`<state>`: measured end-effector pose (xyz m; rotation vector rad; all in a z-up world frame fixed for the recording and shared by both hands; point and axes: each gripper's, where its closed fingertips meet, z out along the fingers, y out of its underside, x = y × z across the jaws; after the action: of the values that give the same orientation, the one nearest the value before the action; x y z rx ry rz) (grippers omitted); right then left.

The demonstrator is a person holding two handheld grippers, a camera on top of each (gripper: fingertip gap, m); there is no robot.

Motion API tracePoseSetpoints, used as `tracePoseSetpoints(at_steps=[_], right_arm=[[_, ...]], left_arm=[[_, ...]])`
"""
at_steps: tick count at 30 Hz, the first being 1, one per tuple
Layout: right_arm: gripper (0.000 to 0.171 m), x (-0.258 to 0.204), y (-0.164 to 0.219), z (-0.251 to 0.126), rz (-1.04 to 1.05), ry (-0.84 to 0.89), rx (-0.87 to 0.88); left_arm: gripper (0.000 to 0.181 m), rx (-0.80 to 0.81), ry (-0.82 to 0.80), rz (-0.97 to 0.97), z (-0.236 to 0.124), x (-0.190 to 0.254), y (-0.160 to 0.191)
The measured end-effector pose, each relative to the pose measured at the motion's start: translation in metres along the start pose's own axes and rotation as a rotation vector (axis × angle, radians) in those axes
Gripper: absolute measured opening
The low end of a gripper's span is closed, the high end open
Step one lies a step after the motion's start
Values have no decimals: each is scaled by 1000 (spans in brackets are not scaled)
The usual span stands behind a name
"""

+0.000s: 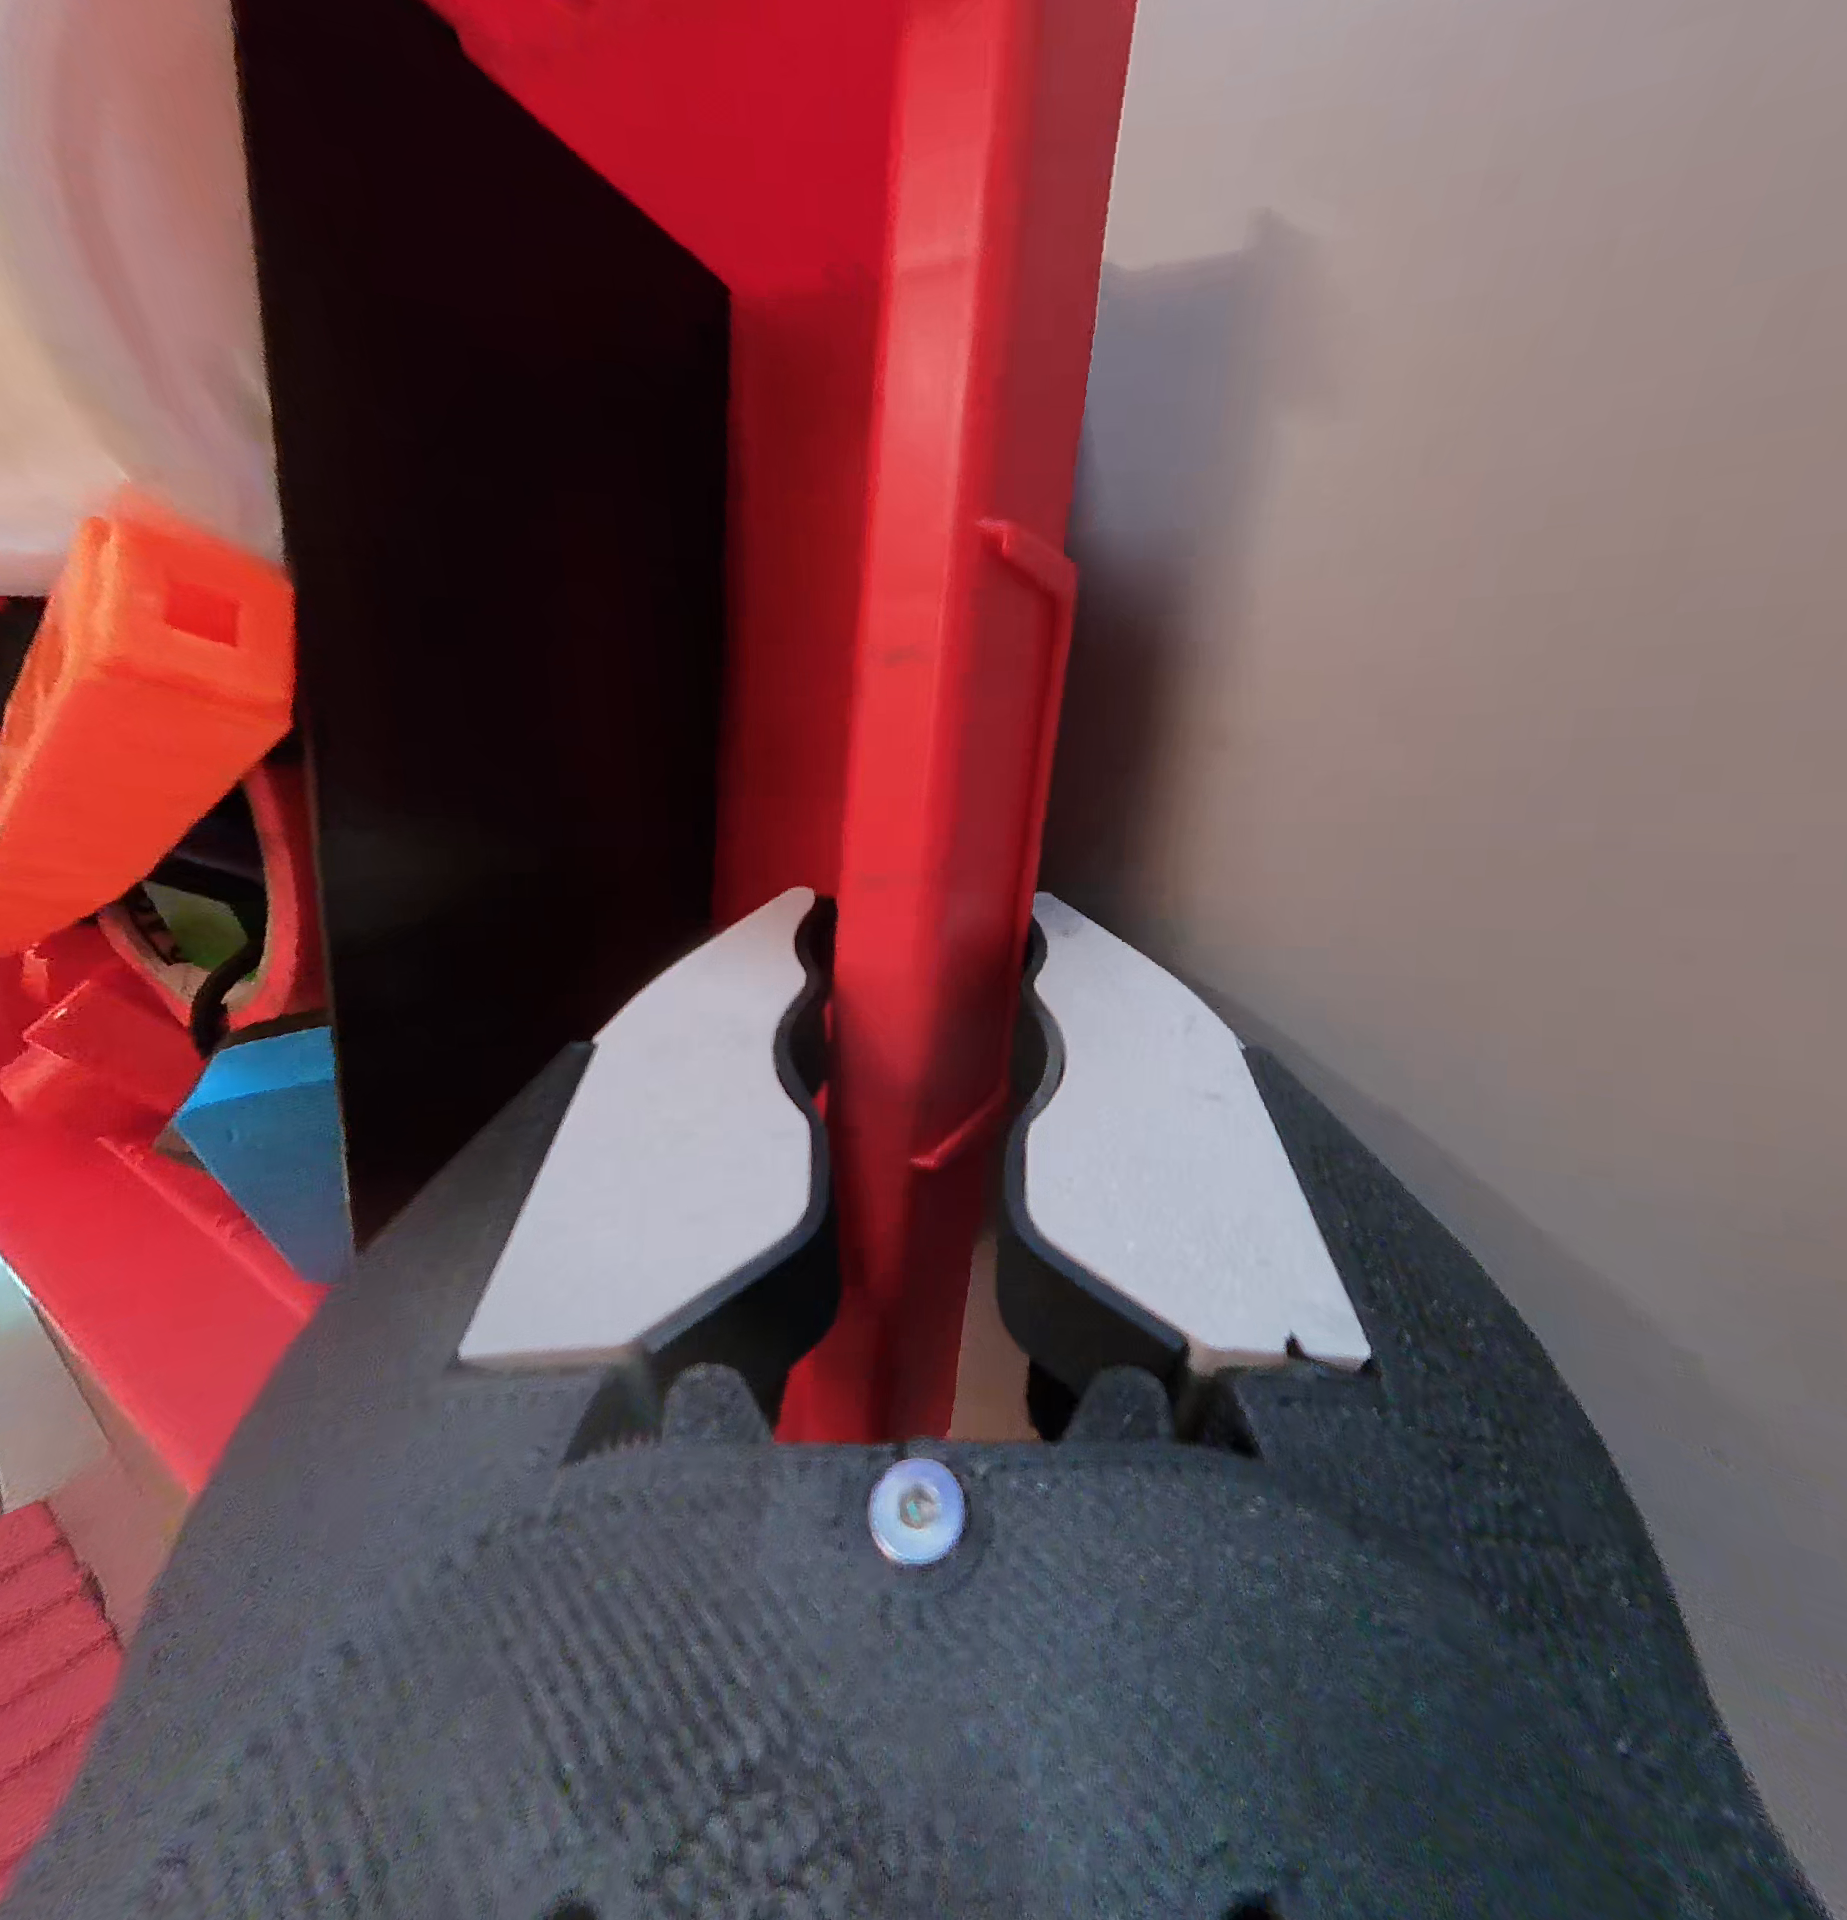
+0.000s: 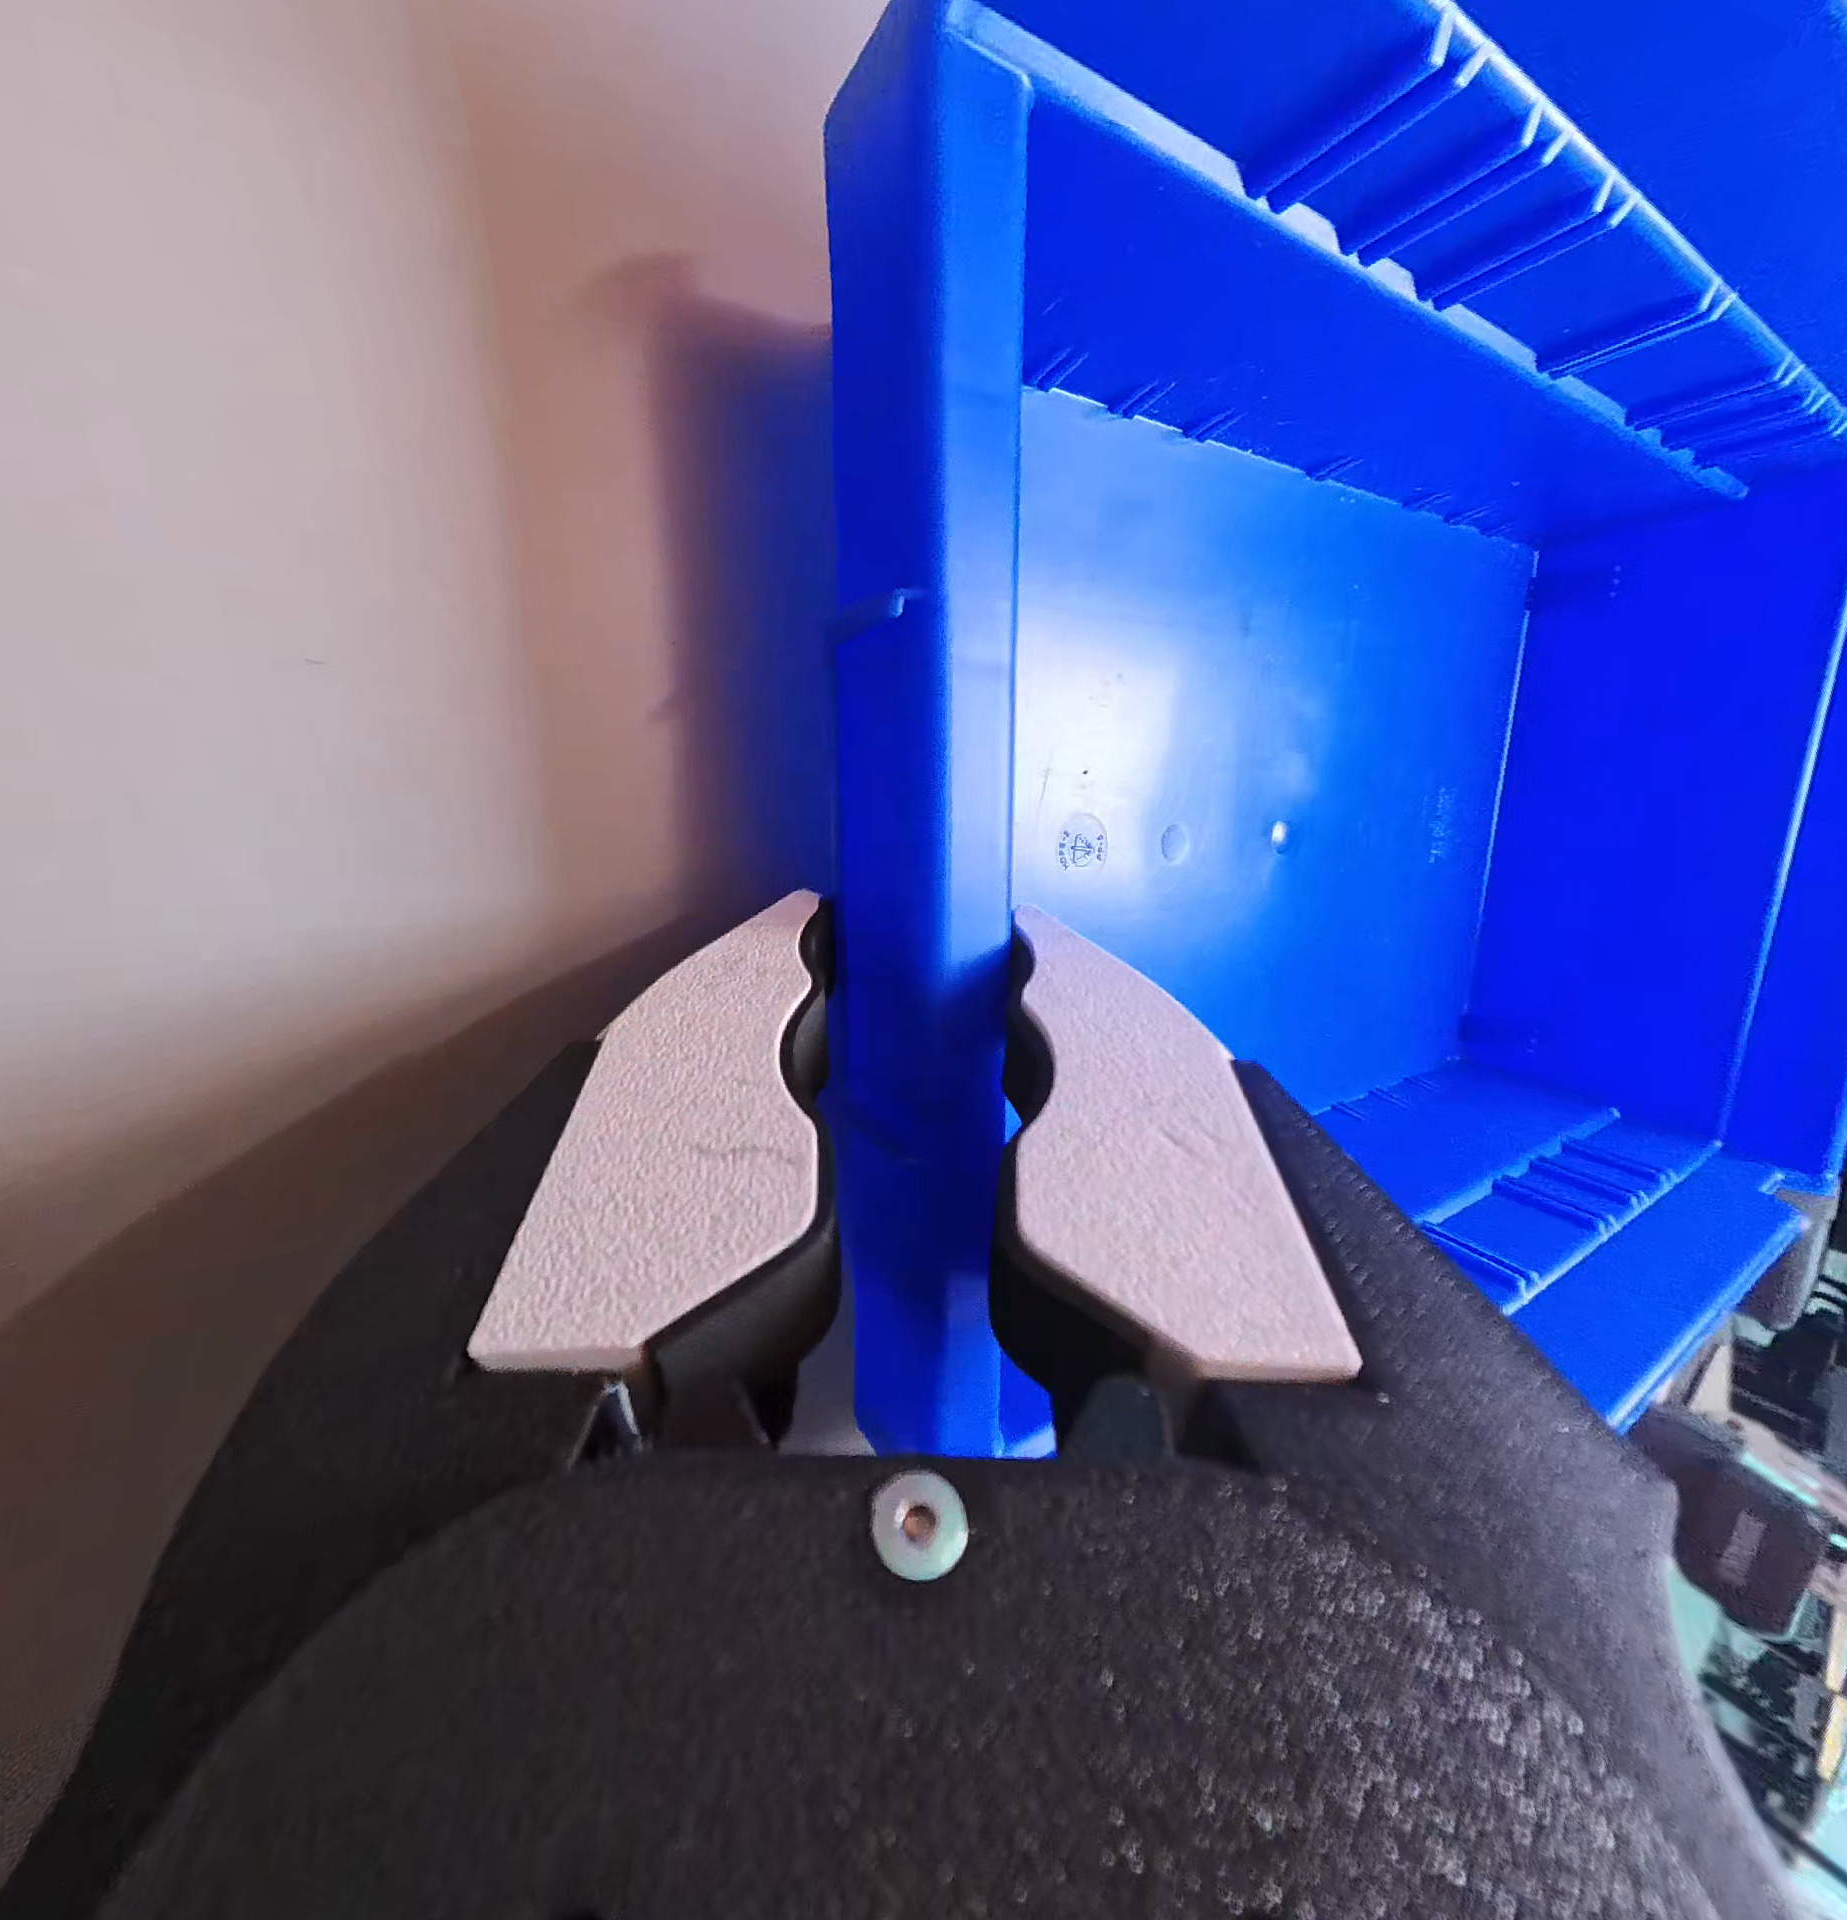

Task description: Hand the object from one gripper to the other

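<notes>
The left gripper (image 1: 924, 1049) is squeezed shut on the tall edge of a red bin (image 1: 929, 520) running up mid-frame, the right gripper (image 2: 919, 1039) likewise pinches a blue bin (image 2: 924, 520), neither shows the other, and a tiny round stamp (image 2: 1083, 847) seems too blurry to read

The left gripper (image 1: 924, 935) clamps the rim wall of one bin (image 1: 940, 520), which runs straight ahead between its fingers. Left of that wall lies the bin's hollow, holding a whistle-shaped piece (image 1: 119, 727) above a block (image 1: 275, 1143).

The right gripper (image 2: 919, 935) clamps another bin's rim (image 2: 919, 520); that bin's hollow opens to the rim's right.
</notes>
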<state>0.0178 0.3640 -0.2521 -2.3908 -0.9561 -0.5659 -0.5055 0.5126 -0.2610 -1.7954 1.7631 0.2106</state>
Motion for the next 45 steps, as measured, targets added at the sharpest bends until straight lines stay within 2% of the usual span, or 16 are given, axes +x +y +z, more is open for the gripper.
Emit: tracePoseSetpoints(at_steps=[9,11,14,17,21,22,24,26,28,30,32,38,42,45], right_arm=[[32,20,-2,10,-110,42,81],[38,17,-20,-7,-33,55,198],[49,1,-62,-53,152,5,466],[47,-19,-96,-95,333,-88,705],[46,-38,-128,-110,532,-209,893],[46,-40,-132,-109,569,-223,917],[45,-43,-133,-103,605,-238,943],[42,-46,-132,-99,622,-260,957],[40,-49,-132,-96,641,-286,975],[38,-54,-134,-95,636,-299,974],[35,-59,-133,-96,588,-279,971],[29,-64,-122,-91,535,-235,940],[29,-60,-121,-84,574,-245,928],[28,-59,-117,-77,591,-242,907]], left_arm=[[34,-37,-50,-135,31,-40,-14],[35,-36,-46,-167,31,-41,-13],[39,-46,-84,-175,28,-43,-6],[42,-50,-111,-211,26,-45,-4],[51,-96,-123,-273,19,-46,0],[48,-73,-119,-304,10,-46,-5],[45,79,-127,-385,-17,-54,-29],[41,235,-125,-492,-45,-72,-52],[42,321,-136,-556,-61,-95,-64],[42,240,-233,-429,-57,-121,-55],[39,99,-325,-172,-45,-144,-41],[42,-214,-231,382,-11,-172,-15],[45,-239,-217,610,18,-173,-21],[31,-201,-252,666,33,-176,-26]])
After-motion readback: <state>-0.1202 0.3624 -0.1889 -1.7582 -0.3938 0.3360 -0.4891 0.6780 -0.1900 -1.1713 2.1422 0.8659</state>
